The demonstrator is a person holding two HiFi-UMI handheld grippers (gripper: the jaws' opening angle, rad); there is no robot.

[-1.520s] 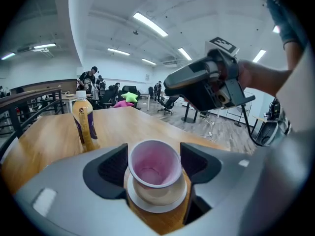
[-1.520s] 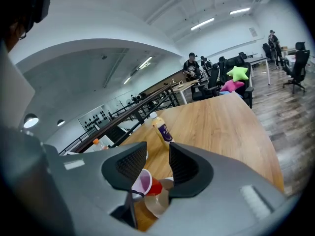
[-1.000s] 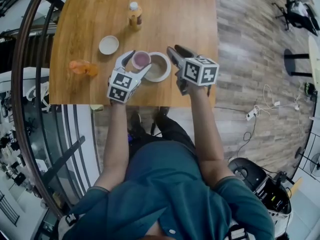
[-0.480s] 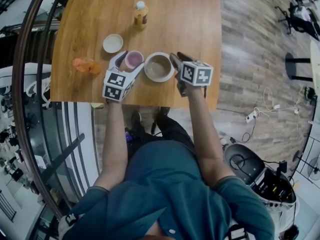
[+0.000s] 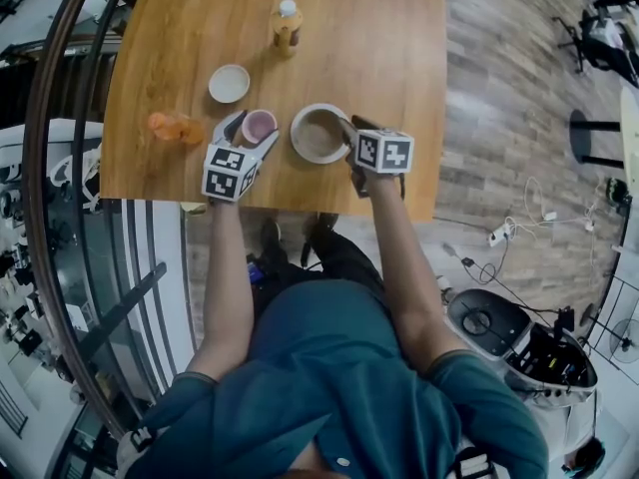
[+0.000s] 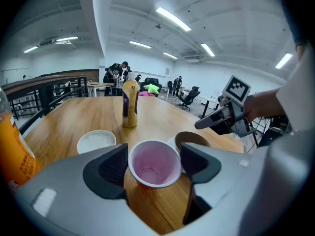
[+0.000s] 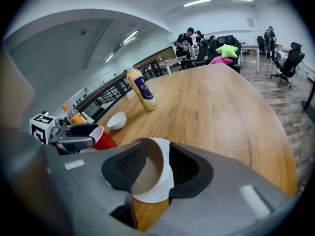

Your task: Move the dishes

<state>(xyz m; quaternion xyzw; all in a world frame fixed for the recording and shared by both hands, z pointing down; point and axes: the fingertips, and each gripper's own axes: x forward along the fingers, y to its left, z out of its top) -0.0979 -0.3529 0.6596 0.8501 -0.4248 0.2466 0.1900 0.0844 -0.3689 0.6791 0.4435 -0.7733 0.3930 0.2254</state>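
My left hand-held gripper (image 6: pixel 154 162) is closed on the red cup (image 5: pixel 259 125), which stands upright between its pads near the front edge of the worktop (image 5: pixel 379 58). My right hand-held gripper (image 7: pixel 156 167) pinches the near-right rim of the bowl (image 5: pixel 318 135), so the bowl's body lies left of and ahead of that hand, just beside the cup. I cannot tell whether either dish is off the wood: the cup's foot and the bowl's near wall are hidden.

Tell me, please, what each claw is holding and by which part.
The left claw holds the red cup across its upper wall; the right claw pinches the bowl by its rim.
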